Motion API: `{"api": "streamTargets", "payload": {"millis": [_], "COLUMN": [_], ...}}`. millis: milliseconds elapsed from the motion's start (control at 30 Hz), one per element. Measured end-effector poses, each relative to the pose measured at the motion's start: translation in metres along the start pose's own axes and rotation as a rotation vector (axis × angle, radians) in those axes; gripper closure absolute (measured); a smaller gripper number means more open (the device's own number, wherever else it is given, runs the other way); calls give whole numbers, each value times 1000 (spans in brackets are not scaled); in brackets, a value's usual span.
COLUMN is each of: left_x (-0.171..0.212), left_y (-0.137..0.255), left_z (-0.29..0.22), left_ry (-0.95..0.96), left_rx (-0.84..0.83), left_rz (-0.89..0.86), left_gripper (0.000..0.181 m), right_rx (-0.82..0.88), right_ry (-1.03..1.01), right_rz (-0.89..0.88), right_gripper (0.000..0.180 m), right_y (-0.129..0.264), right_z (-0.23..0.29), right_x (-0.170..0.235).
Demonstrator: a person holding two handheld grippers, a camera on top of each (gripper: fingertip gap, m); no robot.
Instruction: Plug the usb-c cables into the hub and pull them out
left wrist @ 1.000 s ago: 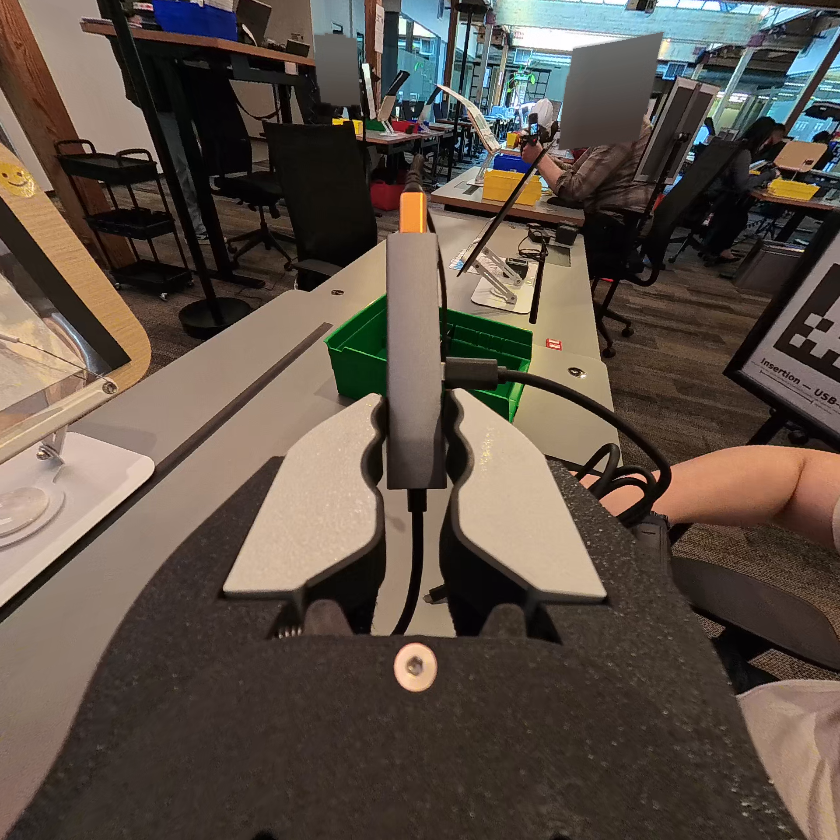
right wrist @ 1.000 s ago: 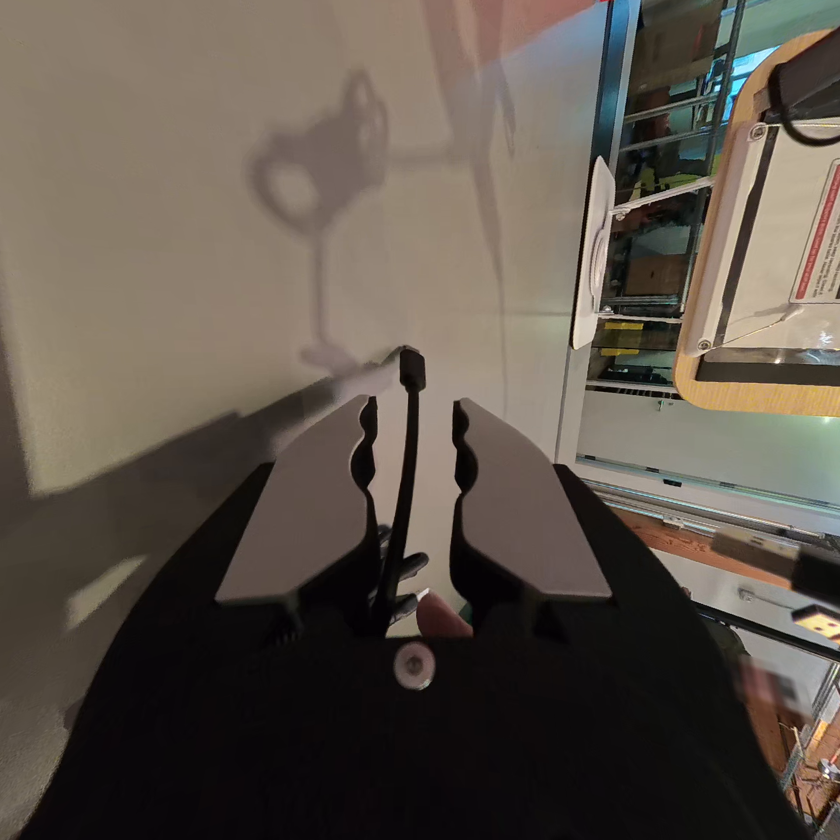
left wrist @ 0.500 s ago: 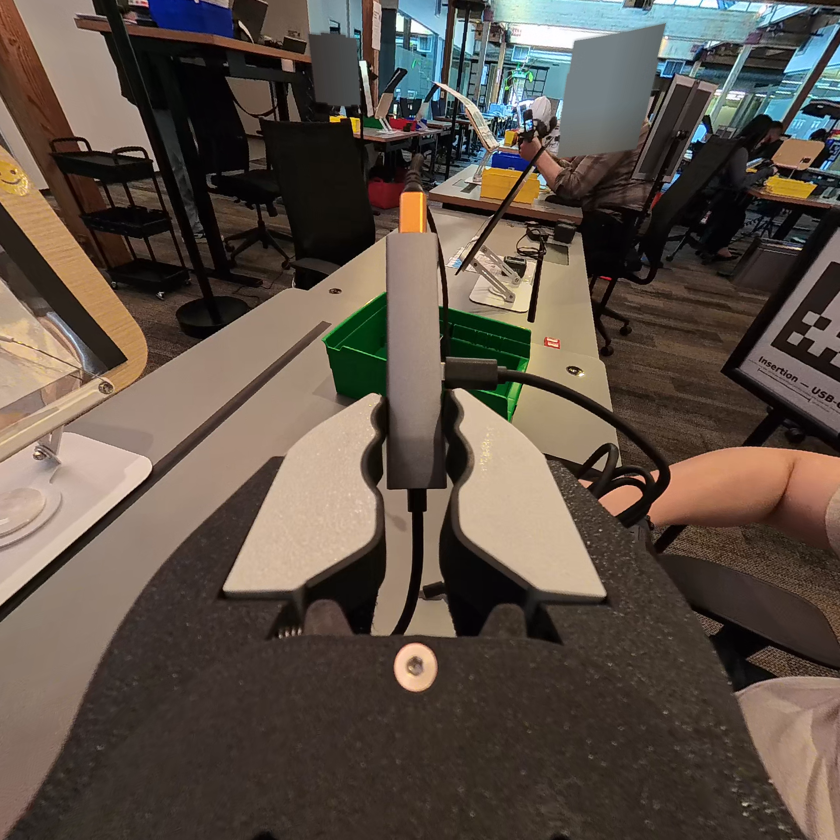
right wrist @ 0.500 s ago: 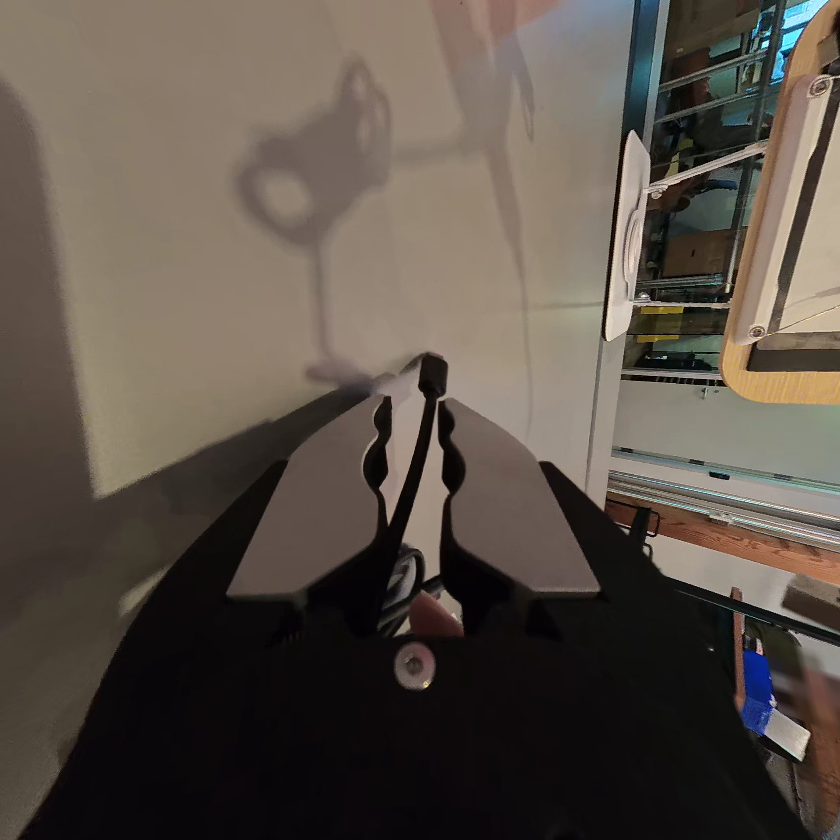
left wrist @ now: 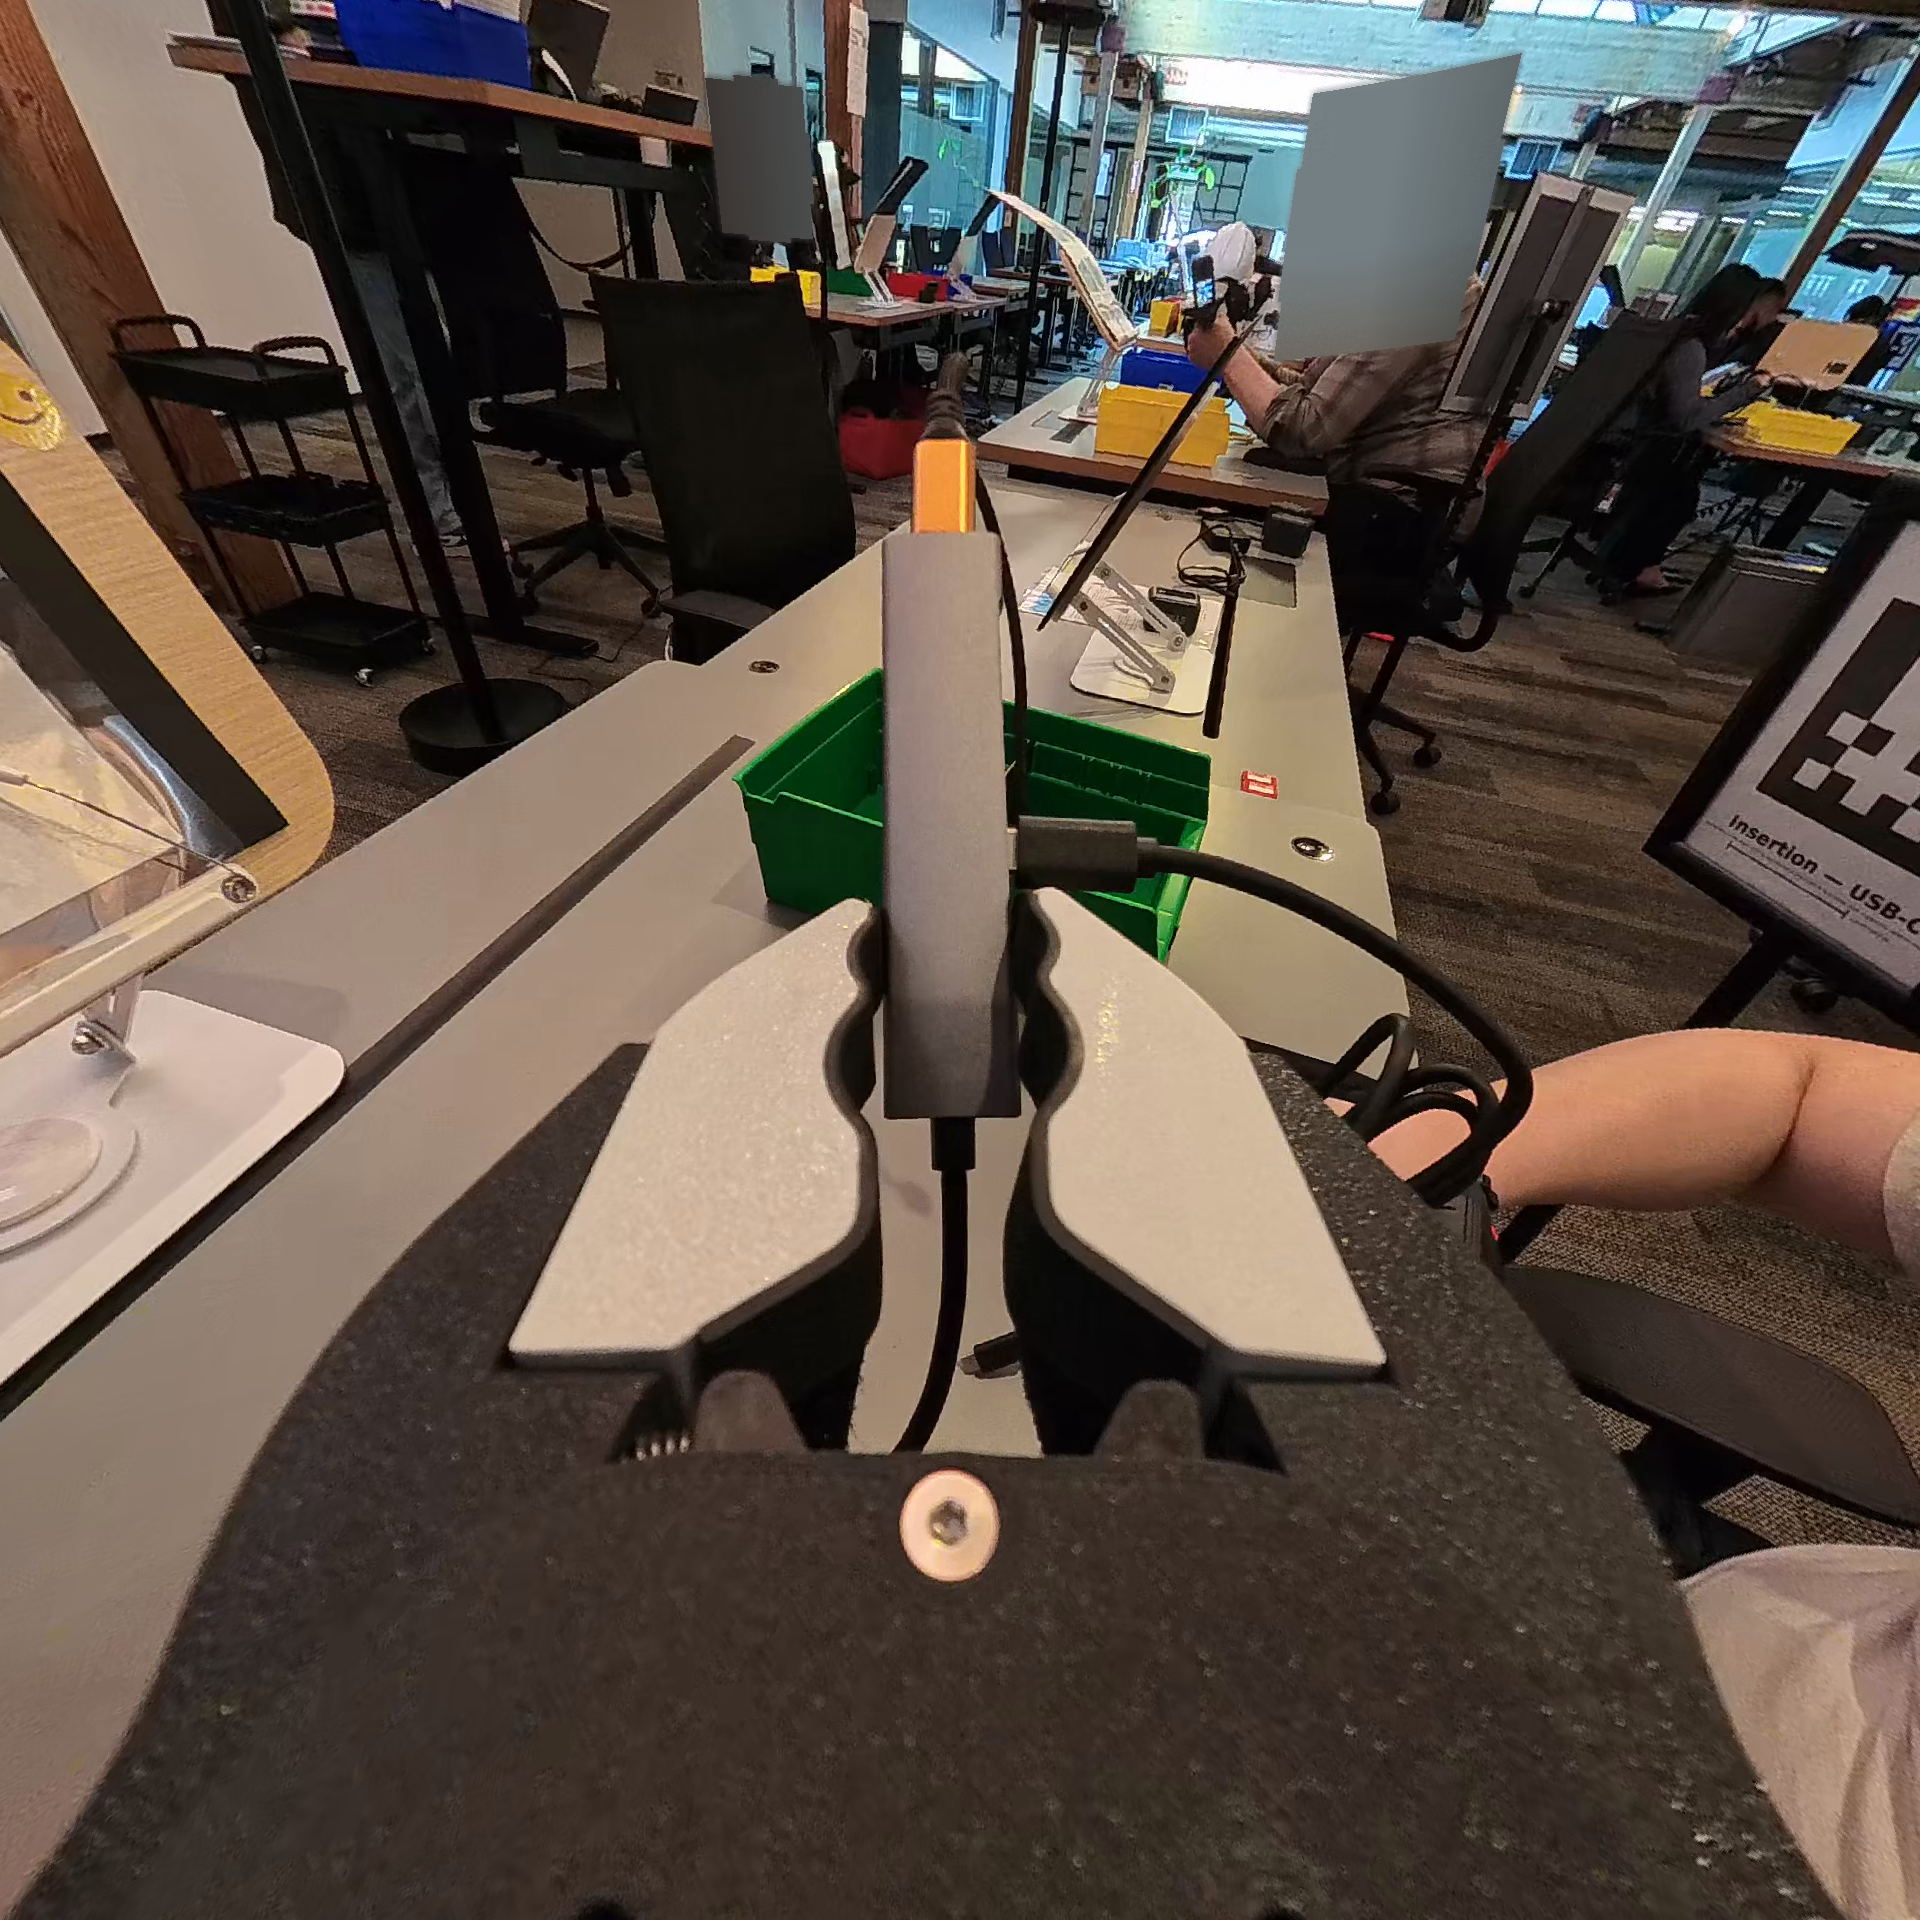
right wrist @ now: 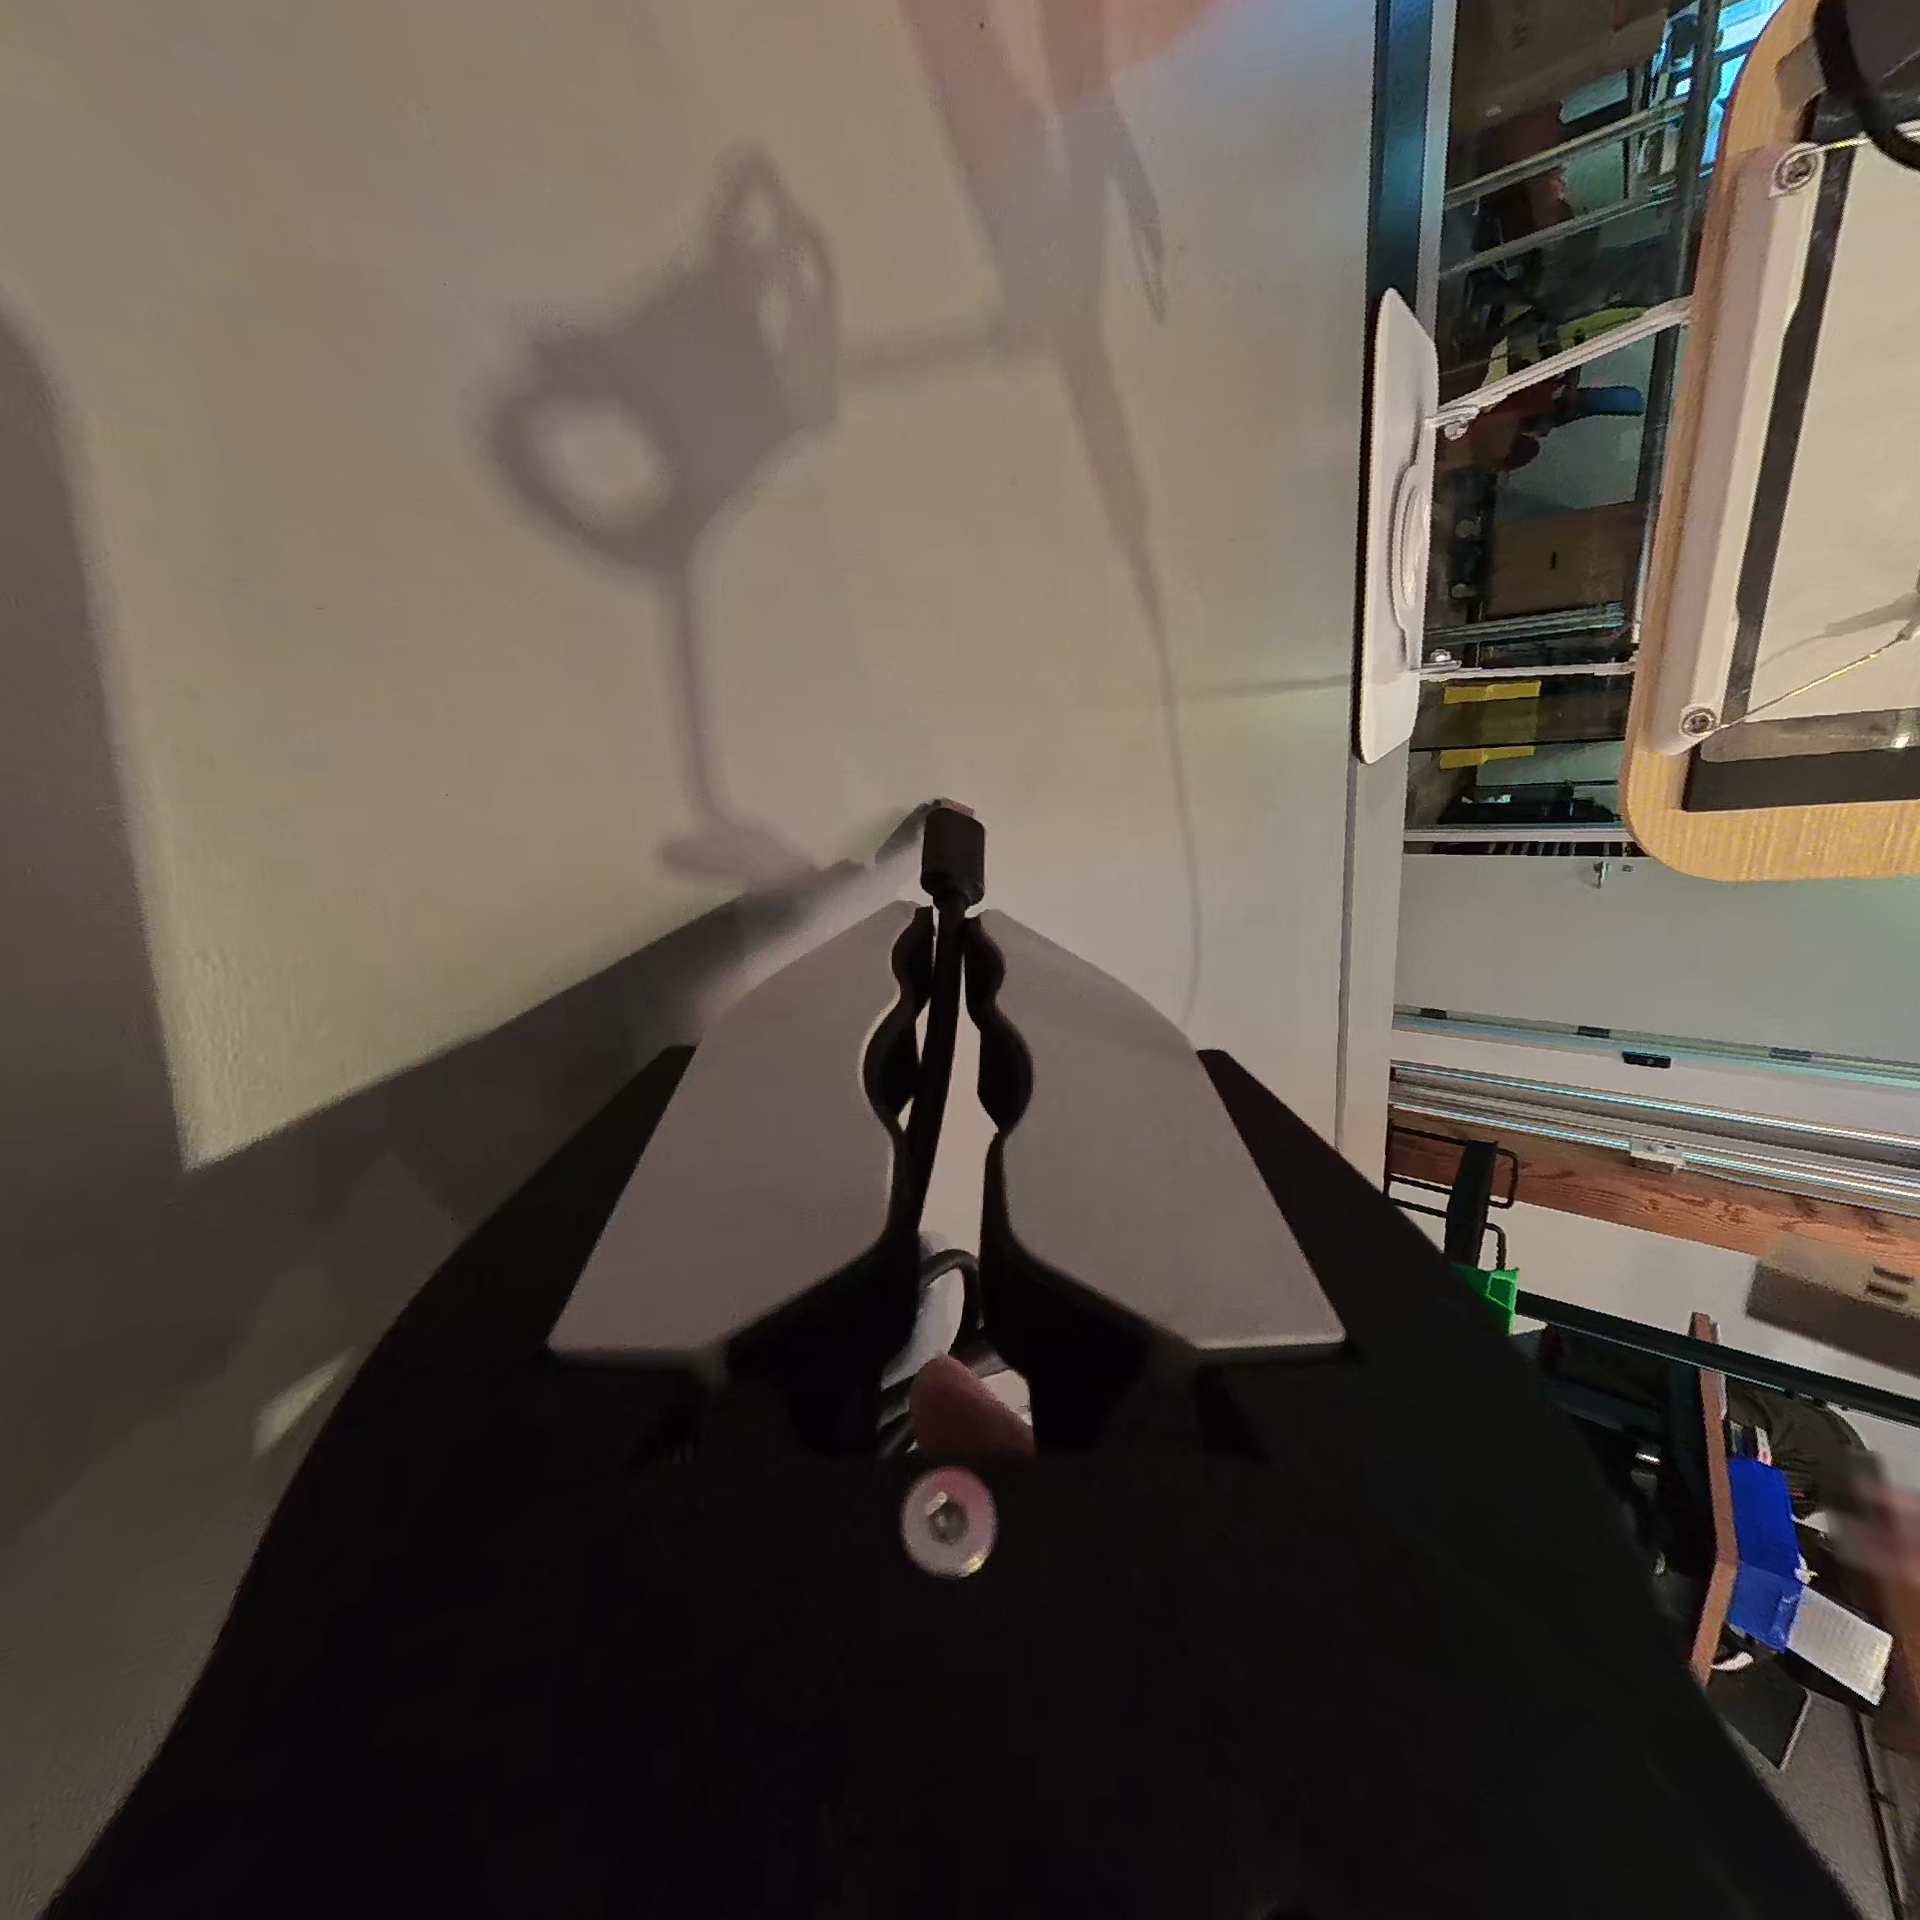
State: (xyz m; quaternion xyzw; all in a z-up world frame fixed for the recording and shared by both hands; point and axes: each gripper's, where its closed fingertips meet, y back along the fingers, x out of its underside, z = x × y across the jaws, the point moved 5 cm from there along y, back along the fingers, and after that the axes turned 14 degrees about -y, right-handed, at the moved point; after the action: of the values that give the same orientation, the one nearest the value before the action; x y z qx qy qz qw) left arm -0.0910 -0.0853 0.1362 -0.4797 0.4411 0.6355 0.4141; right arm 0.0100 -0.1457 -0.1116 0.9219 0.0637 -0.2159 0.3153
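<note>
Gripping the dark grey hub (left wrist: 943, 831) by its near end, the left claw (left wrist: 943, 997) is closed on it, one finger (left wrist: 727, 1122) pressed against each long side. The hub runs straight ahead from the claw, raised above the grey counter (left wrist: 436, 935). An orange plug (left wrist: 943, 499) sits in the hub's far end, its thin black lead trailing back down the right side. A black usb-c plug (left wrist: 1075, 852) is seated in the hub's right side just ahead of the right fingertip, and its cable (left wrist: 1382, 956) loops right to a coil beside a person's forearm (left wrist: 1683, 1122). A short black lead (left wrist: 948, 1278) leaves the hub's near end and drops between the fingers toward the claw's body. Beyond the claw, behind the hub, a green bin (left wrist: 821, 831) rests on the counter; to the left stands a wood-edged board on a white base (left wrist: 156, 1122), and far right a framed sign (left wrist: 1829, 769) on a stand.

The right claw (right wrist: 951, 920) is turned on its side, facing the pale counter surface (right wrist: 416, 520). Its fingers (right wrist: 748, 1164) are nearly together, pinching a thin black usb-c cable (right wrist: 935, 1060) that runs up between them. The cable's plug (right wrist: 954, 854) pokes out just past the fingertips, free in the air and apart from the hub. A blurred shadow of a cable loop lies on the surface ahead of it.
</note>
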Motion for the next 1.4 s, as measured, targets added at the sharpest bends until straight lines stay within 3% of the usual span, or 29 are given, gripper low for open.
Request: {"api": "streamTargets", "payload": {"millis": [200,433,667,900,1200,1400], "left_x": [0,0,-1,-5,-7,0], "left_y": [0,4,10,32,64,71], "left_z": [0,6,11,25,44,55], "left_ry": [0,9,12,36,67,93], "left_rx": [-2,-21,-37,-86,-163,-190], "left_rz": [-2,-20,-28,-76,-130,-129], "left_gripper": [158,158,158,158,158,158], "right_rx": [-1,48,-32,-116,6,199], "right_ry": [-31,-121,-227,-400,-353,-334], "right_rz": [-23,-182,-226,-386,-437,-408], "right_gripper": [174,174,174,174,174,174], "right_y": [1,15,17,28,52,84], "right_z": [-2,-19,-23,-34,-58,-96], "right_x": [-1,-6,-1,-2,-7,-20]}}
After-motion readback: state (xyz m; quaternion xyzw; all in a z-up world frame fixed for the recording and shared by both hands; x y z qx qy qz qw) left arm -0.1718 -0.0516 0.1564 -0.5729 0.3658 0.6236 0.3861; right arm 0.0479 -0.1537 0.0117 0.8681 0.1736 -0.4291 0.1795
